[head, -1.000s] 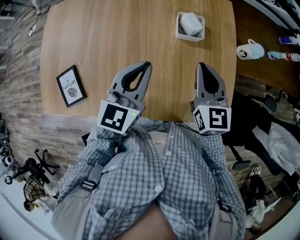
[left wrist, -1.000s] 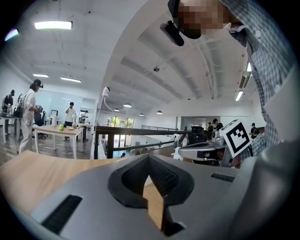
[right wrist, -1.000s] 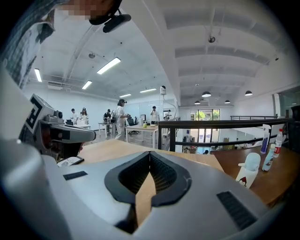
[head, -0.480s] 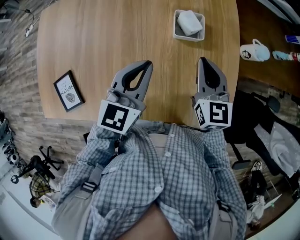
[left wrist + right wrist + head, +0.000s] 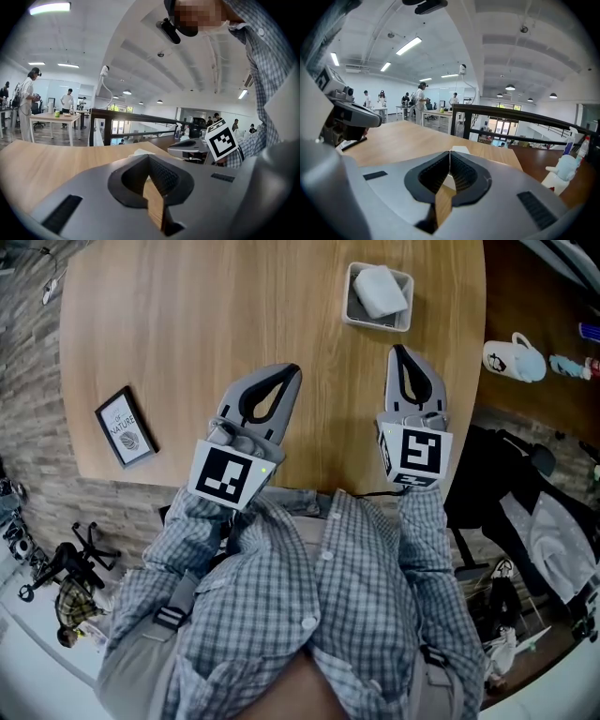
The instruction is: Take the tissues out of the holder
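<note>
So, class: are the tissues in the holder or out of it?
In the holder. The white tissues lie inside its grey walls on the table; the left tool and right tool, both shut, touch neither.

One holder (image 5: 373,322), one framed picture (image 5: 125,426), one mug (image 5: 514,359)

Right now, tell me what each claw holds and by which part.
Nothing. The left claw and the right claw are both shut and empty; the tissues sit untouched in the holder.
</note>
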